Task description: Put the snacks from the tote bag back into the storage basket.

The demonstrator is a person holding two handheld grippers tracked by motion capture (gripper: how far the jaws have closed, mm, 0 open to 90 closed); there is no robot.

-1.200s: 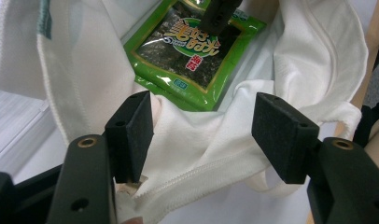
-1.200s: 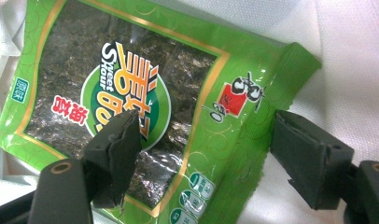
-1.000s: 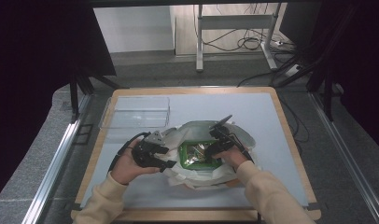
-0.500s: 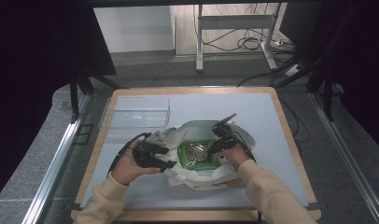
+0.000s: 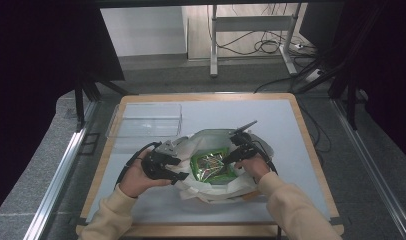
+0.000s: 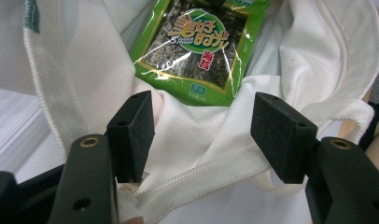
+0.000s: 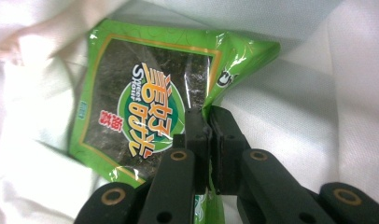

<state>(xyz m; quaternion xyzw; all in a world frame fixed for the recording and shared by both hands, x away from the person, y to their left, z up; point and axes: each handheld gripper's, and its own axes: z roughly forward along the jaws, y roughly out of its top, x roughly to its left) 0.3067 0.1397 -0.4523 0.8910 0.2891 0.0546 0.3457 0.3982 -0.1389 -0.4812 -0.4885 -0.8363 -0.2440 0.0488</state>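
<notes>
While the right jaws pinch it, the scene reads as follows.

Packet: seaweed snack packet, a flat glossy foil pouch with a bright green border, a thin orange frame line, a dark speckled middle panel and a round logo with yellow and white lettering; the film is crinkled and catches white glare.

Packet place: it lies inside the open mouth of the white cloth bag, near the middle of the table, between the two grippers; in the left gripper view it shows just beyond the bag's near lip.

Bag: soft, matt woven fabric, rumpled into folds, with a stitched hem and a flat strap handle at one side.

Right gripper: its black jaws have just been closing and now stand pressed together on the packet's edge, which is folded up between the pads.

Left gripper: its jaws are spread wide, with square matt black pads; the bag's hemmed rim passes between them, and the left pad seems to touch the cloth, though I cannot tell if it presses.

Hands: the left hand and right hand hold the grippers, in pale yellow sleeves.

Tray: a clear plastic box, rectangular and hard-edged, stands on the table well apart from the bag, at the far left.

Table top: smooth pale blue-grey sheet with a light wooden rim.
</notes>
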